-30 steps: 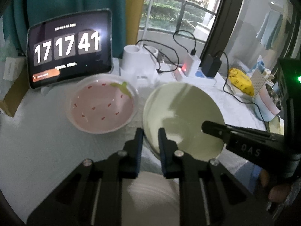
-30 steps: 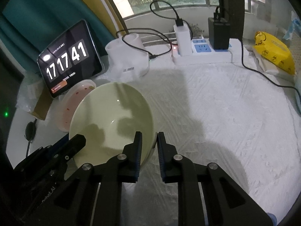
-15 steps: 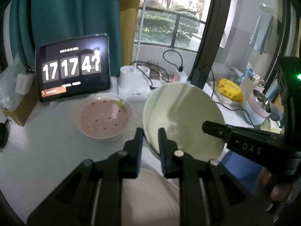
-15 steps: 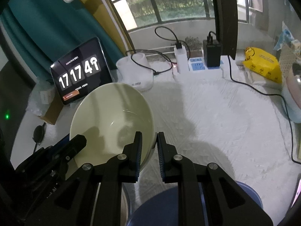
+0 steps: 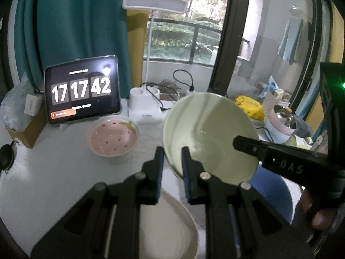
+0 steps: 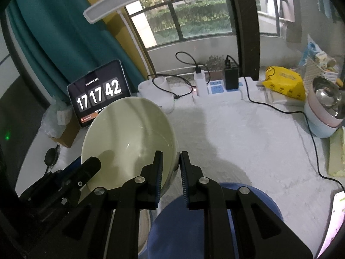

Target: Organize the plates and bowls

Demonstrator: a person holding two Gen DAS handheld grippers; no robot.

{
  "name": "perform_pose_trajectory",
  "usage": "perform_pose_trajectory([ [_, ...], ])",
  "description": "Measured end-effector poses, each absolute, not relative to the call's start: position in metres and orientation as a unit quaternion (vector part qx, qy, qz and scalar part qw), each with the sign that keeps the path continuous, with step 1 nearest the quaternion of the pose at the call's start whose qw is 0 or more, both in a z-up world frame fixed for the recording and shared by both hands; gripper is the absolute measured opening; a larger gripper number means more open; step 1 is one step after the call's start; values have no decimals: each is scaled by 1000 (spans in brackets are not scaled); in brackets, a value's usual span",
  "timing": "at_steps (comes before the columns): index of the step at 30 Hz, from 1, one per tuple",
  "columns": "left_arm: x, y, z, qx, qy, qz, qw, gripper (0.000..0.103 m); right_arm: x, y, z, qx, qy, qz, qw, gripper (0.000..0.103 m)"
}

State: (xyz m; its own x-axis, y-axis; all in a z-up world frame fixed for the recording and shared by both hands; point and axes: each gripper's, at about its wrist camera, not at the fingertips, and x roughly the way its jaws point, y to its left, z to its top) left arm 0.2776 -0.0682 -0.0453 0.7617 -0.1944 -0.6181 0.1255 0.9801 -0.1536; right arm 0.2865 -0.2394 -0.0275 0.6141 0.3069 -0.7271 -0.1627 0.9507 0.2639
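Both grippers are on the pale green bowl (image 5: 207, 133) here, one on each side of it. The left gripper (image 5: 171, 161) has its jaws nipped together on the bowl's near-left rim, one pad inside and one outside. In the right wrist view the right gripper (image 6: 170, 168) is clamped the same way on the opposite rim, wall pinched between its pads. The bowl hangs tilted, its hollow turned toward the cameras, clear above the white table (image 6: 248, 151).

Taking the green bowl as the landmark: just to its left, seen from the left wrist, the pink strawberry bowl (image 5: 113, 139) sits flat on the table, apart from it. Behind that pink bowl stands the tablet clock (image 5: 82, 89), reading 17 17 42, with a cardboard box (image 5: 28, 129) further left. Behind the green bowl is the white lamp base (image 5: 144, 105), its stem rising to the lamp head (image 5: 154, 3). Below the green bowl, under the left gripper's fingers, lies a cream plate (image 5: 168, 226). Below and to its right is a blue plate (image 6: 179, 226), partly covered by the right gripper. Far to the bowl's right in the right wrist view, a yellow packet (image 6: 284, 82) and a power strip (image 6: 217, 86) sit by the window, with a pink-and-blue tub holding a metal bowl (image 6: 323, 112) at the table's edge.
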Motion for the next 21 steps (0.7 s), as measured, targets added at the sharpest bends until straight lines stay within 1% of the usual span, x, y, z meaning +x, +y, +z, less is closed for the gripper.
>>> perform_pose_trajectory([
  [10,251,-91,-34,-37,324,-102,940,16,256,-262,-17,96,405,120,901,17],
  [21,232,-123,-39,-23,334,-125,934,16,224,-297,-26,113,406,98,901,17],
])
